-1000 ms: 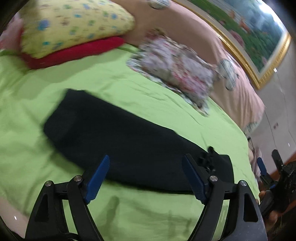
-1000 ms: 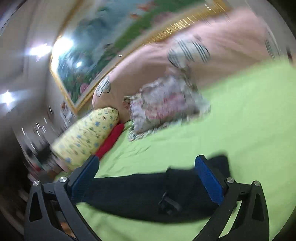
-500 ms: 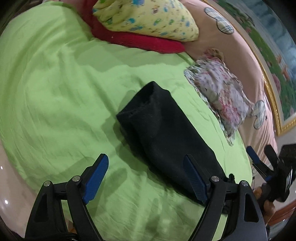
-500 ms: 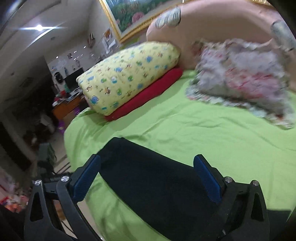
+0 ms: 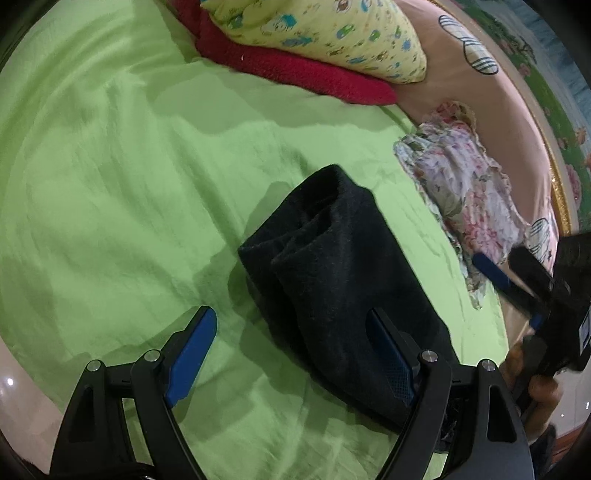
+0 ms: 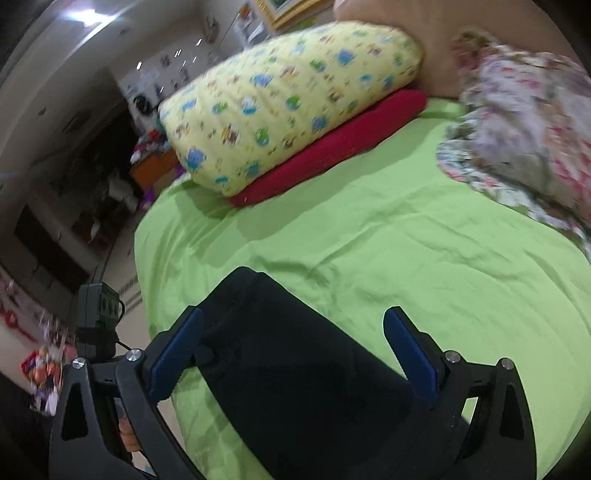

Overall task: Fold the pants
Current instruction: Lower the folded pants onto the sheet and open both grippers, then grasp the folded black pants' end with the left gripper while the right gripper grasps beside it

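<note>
A: Checking fold state. Dark navy knit pants (image 5: 343, 280) lie as one long doubled strip on the lime-green bedsheet (image 5: 122, 177), well short of the yellow cartoon-print pillow (image 5: 321, 33), near edge at the bed's edge. Layers at the far end look uneven.

B: Grippers?

A: Left gripper (image 5: 291, 354) has its jaws spread wide and empty, hovering over the near part of the pants, one blue pad (image 5: 391, 358) above the cloth, the other over bare sheet. Right gripper (image 6: 295, 354) also spread and empty, over the pants. Neither grips anything.

B: Step?

A: My read: lengthwise fold done, crosswise fold pending.

B: Next move?

A: Probably each gripper pinches a corner at one end, lifts, carries it over to the other end. Both layers must be caught or the top one slides. The floral ruffled cushion (image 5: 461, 192) beside the pants sits well clear.
</note>
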Motion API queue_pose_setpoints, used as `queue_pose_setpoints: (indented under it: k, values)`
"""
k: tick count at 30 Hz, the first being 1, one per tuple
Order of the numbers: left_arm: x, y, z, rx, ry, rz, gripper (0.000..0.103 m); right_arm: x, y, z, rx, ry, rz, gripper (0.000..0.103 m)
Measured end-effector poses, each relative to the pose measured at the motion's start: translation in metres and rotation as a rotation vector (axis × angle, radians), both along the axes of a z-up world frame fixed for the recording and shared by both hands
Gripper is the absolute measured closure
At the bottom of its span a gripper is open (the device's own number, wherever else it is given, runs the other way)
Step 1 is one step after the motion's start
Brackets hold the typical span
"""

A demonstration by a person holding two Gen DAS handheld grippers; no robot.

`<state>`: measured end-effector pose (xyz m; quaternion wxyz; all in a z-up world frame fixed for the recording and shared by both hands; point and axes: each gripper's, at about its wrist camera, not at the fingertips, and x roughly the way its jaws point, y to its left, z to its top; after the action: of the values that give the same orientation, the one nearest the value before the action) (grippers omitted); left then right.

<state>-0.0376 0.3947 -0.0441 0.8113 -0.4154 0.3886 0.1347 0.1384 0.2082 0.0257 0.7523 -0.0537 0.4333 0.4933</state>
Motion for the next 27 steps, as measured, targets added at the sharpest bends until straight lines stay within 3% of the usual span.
queue_pose_setpoints:
  k: [4, 7, 12, 13, 16, 18, 19, 22, 27]
  values:
    - [0.008, 0.003, -0.003, -0.001, 0.0, 0.01, 0.018, 0.006, 0.042, -0.015, -0.061, 0.048, 0.145, 0.02]
    - [0.013, 0.002, -0.002, 0.007, 0.006, 0.017, 0.018, 0.006, 0.075, -0.033, -0.156, 0.058, 0.231, 0.038]
    - [0.018, -0.004, -0.002, 0.048, -0.003, 0.01, 0.02, 0.012, 0.11, -0.055, -0.212, 0.105, 0.297, 0.043]
    - [0.019, -0.005, -0.001, 0.052, -0.009, 0.006, 0.021, 0.015, 0.112, -0.058, -0.216, 0.111, 0.296, 0.048]
    - [0.026, -0.005, -0.002, 0.055, -0.022, -0.007, 0.036, 0.02, 0.114, -0.064, -0.217, 0.152, 0.298, 0.059]
    - [0.031, -0.004, -0.003, 0.056, -0.034, -0.018, 0.058, 0.024, 0.108, -0.064, -0.208, 0.161, 0.289, 0.071]
    - [0.032, -0.004, -0.004, 0.052, -0.034, -0.024, 0.063, 0.024, 0.105, -0.063, -0.197, 0.166, 0.286, 0.076]
    - [0.035, -0.005, -0.004, 0.052, -0.047, -0.042, 0.067, 0.023, 0.093, -0.056, -0.153, 0.173, 0.279, 0.083]
    - [0.035, -0.014, 0.015, 0.073, -0.102, -0.075, 0.075, 0.02, 0.073, -0.038, -0.067, 0.183, 0.238, 0.085]
